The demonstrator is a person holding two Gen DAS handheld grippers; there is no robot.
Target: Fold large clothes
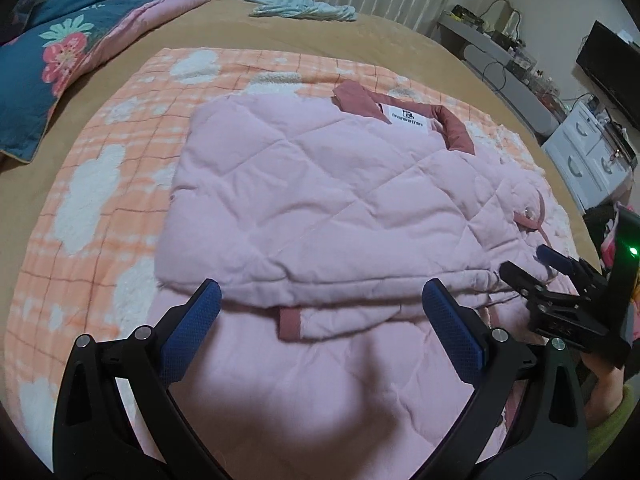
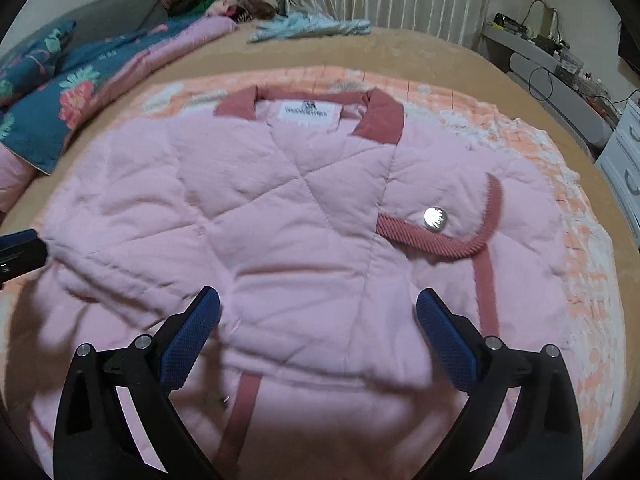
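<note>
A pale pink quilted jacket (image 1: 312, 184) with a dusty-rose collar (image 1: 456, 128) and a white label lies on a peach checked blanket (image 1: 92, 184) on the bed. Its sides are folded in over the body, and a rose-cuffed sleeve (image 1: 292, 322) lies across the lower part. My left gripper (image 1: 320, 312) is open and empty, just above the jacket's lower part. My right gripper (image 2: 318, 316) is open and empty over the jacket (image 2: 280, 208), near a silver snap button (image 2: 435, 218). The right gripper also shows at the right edge of the left wrist view (image 1: 532, 262).
A blue floral quilt (image 1: 52, 64) lies bunched at the far left of the bed. A light blue garment (image 1: 304, 8) lies at the far edge by the curtains. White drawers (image 1: 588, 156) and a cluttered desk (image 1: 508, 64) stand to the right of the bed.
</note>
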